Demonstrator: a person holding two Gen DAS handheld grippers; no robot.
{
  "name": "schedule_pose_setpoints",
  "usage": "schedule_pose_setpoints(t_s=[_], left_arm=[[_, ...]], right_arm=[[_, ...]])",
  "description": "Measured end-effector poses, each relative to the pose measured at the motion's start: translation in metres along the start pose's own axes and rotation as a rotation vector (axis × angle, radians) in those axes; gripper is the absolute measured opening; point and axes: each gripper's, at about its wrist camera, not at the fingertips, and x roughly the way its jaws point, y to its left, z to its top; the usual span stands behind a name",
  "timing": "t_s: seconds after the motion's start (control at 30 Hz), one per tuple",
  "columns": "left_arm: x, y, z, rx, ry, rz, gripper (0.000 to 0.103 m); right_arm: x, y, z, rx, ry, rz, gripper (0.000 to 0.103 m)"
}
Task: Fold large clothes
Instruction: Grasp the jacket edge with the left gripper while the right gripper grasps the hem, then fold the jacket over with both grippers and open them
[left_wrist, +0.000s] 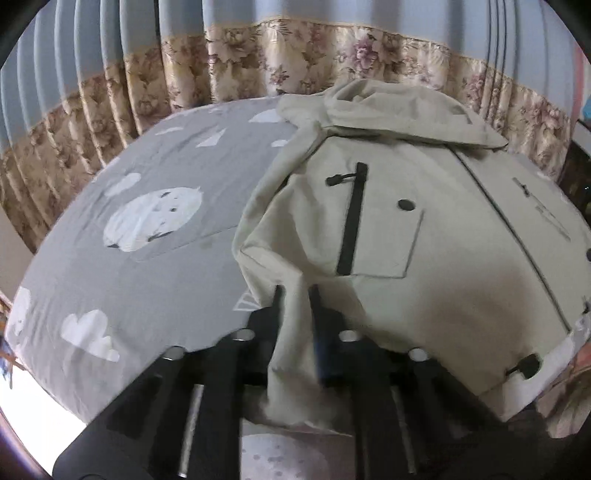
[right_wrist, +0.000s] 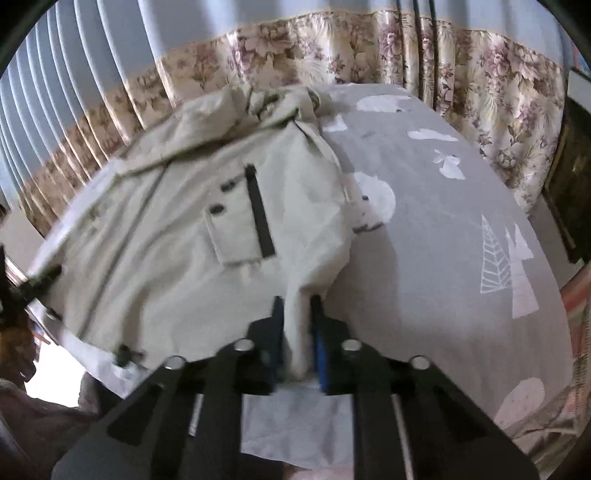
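A beige hooded jacket (left_wrist: 406, 229) lies front-up on a grey bedsheet (left_wrist: 147, 266) printed with white clouds, spreading ahead of both tongs toward the floral curtain (left_wrist: 258, 55). The left gripper (left_wrist: 295, 295) is clamped on a fold of the jacket's near edge. The right gripper (right_wrist: 297, 306) pinches the jacket's sleeve (right_wrist: 303, 295), bare sheet off to its right.
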Motion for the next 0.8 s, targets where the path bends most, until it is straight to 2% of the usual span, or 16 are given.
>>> schedule_pose_setpoints(t_s=[0.1,0.2,0.27,0.37,0.5,0.6,0.63,0.77,0.8], left_arm=[[-0.007,0.007,0.013,-0.027,0.003,-0.045,0.002],[-0.025,0.010,0.046,0.000,-0.051,-0.052,0.002],[-0.032,0.011,0.079,0.016,-0.095,-0.073,0.003],[-0.021,0.011,0.139,0.058,-0.147,-0.077,0.003],[0.024,0.009,0.221,0.084,-0.168,-0.060,0.003],[0.078,0.005,0.284,0.074,-0.141,-0.035,0.005],[0.103,0.003,0.304,0.079,-0.112,-0.020,0.007],[0.189,0.003,0.343,0.028,0.001,0.027,0.022],[0.202,0.006,0.346,0.011,0.019,0.031,0.043]], right_arm=[[-0.016,0.000,0.016,0.020,-0.060,0.045,0.008],[-0.031,0.005,0.047,-0.007,-0.131,0.061,0.008],[-0.034,0.004,0.081,-0.010,-0.175,0.082,0.008],[-0.020,0.005,0.135,-0.037,-0.217,0.077,0.008],[0.024,0.008,0.220,-0.053,-0.234,0.078,0.008],[0.080,0.009,0.291,-0.042,-0.211,0.043,0.008],[0.096,0.009,0.305,-0.037,-0.193,0.031,0.008],[0.178,0.004,0.351,0.036,-0.078,-0.003,0.014],[0.191,0.003,0.353,0.053,-0.065,-0.023,0.017]])
